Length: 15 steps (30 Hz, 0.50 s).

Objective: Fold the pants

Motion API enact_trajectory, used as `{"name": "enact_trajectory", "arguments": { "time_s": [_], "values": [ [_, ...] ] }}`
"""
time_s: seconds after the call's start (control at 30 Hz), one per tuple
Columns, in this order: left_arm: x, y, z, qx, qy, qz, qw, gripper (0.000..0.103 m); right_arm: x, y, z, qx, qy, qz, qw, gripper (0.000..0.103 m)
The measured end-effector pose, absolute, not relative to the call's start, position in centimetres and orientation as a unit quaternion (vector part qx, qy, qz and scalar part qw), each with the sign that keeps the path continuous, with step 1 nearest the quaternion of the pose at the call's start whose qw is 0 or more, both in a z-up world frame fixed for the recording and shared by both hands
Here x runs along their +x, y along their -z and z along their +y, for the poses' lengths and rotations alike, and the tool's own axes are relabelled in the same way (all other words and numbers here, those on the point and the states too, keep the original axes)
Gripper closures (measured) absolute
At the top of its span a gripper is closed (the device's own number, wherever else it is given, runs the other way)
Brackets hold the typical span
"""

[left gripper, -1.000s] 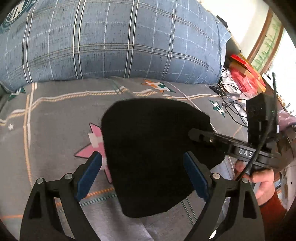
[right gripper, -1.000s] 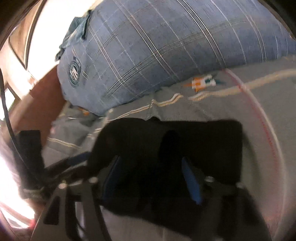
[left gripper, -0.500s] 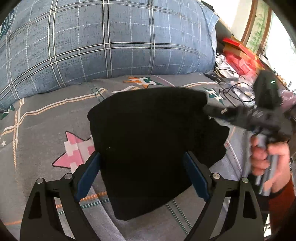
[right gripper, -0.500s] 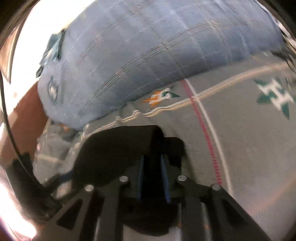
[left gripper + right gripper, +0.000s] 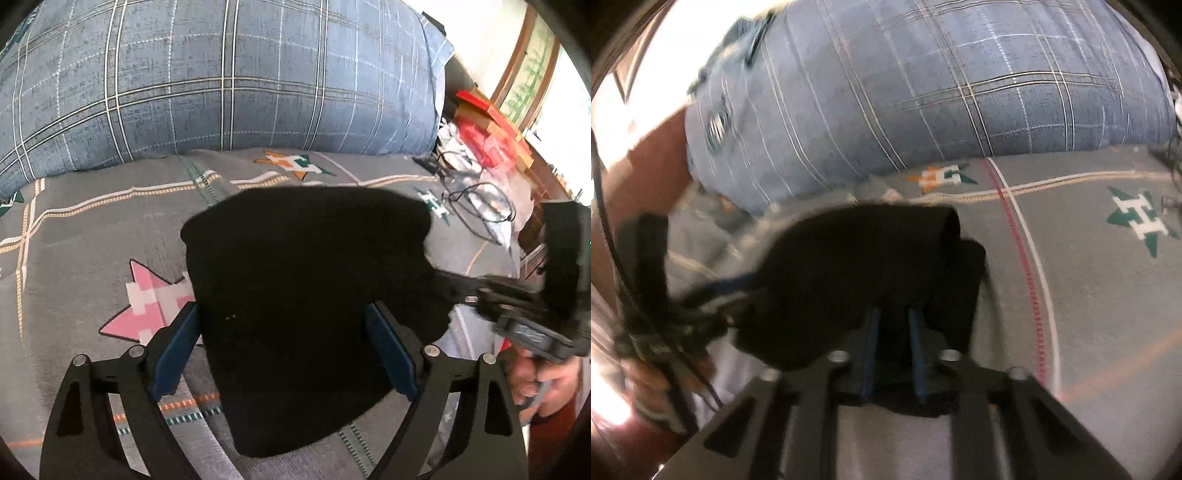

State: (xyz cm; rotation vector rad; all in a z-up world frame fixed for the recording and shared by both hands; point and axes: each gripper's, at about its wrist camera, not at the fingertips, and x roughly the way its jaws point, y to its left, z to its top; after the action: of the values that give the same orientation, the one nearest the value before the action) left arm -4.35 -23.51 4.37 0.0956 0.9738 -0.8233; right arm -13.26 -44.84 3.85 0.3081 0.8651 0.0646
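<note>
The black pants (image 5: 306,295) lie folded into a compact bundle on the grey patterned bedsheet (image 5: 92,236). My left gripper (image 5: 284,347) is open, its blue-padded fingers (image 5: 173,350) spread on either side of the bundle's near part and holding nothing. My right gripper (image 5: 892,345) is shut on the right edge of the pants (image 5: 857,266), with black cloth pinched between its blue pads. In the left wrist view the right gripper's body (image 5: 517,314) reaches in from the right, held by a hand.
A large blue plaid pillow (image 5: 221,81) lies along the far side of the bed and shows in the right wrist view (image 5: 942,85). Black cables (image 5: 476,203) and red packages (image 5: 484,125) lie at the bed's right side.
My right gripper closed on the pants' right edge and pulled it; the bundle's right side shifted. The left gripper stayed open over the pants and drew slightly closer.
</note>
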Motion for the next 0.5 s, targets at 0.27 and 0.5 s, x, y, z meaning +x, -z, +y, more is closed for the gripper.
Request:
{"name": "enact_trajectory", "arguments": {
  "time_s": [0.27, 0.5],
  "values": [
    [-4.3, -3.8, -23.7, 0.042, 0.38, 0.467, 0.798, 0.013, -15.6, -2.6, -45.7, 0.189, -0.021, 0.415, 0.89, 0.102],
    [-4.0, -5.2, -22.9, 0.043, 0.362, 0.445, 0.818, 0.013, -16.0, -5.6, -46.1, 0.19, -0.009, 0.376, 0.907, 0.096]
  ]
}}
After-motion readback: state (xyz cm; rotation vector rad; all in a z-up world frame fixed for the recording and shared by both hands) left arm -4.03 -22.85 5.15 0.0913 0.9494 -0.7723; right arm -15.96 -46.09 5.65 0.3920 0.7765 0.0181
